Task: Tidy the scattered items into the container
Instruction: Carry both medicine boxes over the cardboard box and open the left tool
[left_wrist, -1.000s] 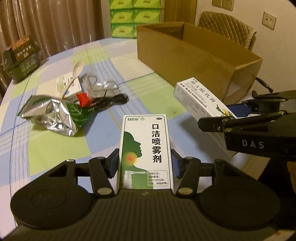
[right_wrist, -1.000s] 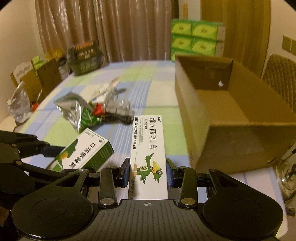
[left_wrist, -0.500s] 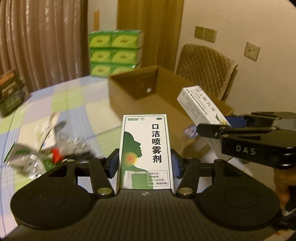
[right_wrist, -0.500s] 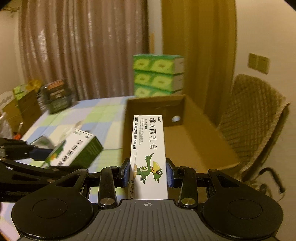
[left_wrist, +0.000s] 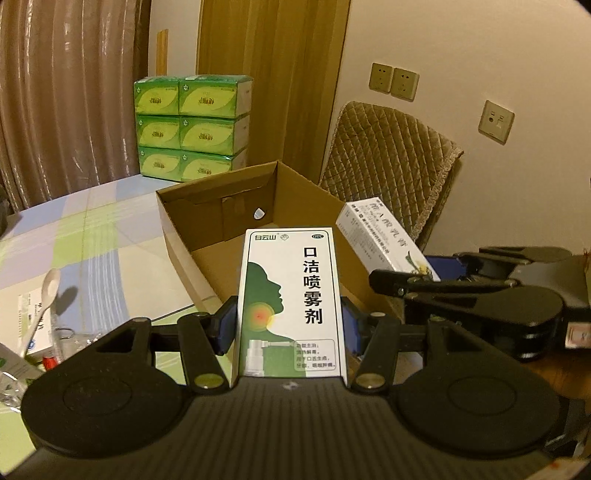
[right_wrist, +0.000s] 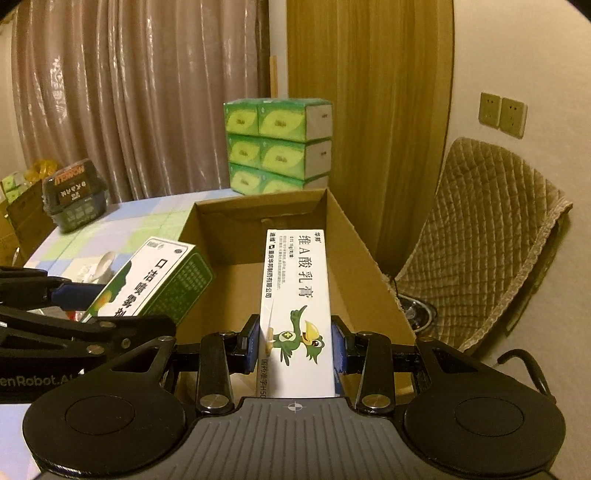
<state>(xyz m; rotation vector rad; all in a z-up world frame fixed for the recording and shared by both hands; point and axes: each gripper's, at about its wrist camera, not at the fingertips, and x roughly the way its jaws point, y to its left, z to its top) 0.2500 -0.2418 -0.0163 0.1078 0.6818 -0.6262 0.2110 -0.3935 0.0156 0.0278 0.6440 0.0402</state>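
A: Jaws: left gripper (left_wrist: 290, 325) clamped on the green throat-spray box (left_wrist: 291, 302), pads on both long edges; right gripper (right_wrist: 295, 347) clamped on the white ointment box (right_wrist: 295, 302) the same way; neither is wide open.

B: Where's the cardboard box (left_wrist: 177, 221)?

A: Centre of both frames, open top, looks empty; both cartons hang at its near edge; spoon (left_wrist: 44, 295) and other clutter sit lower left on the table (left_wrist: 92, 229) in the left view.

B: Release advice?

A: My call: push both past the near wall first; tilt noses down; let go low; stagger the drops so the cartons don't collide.
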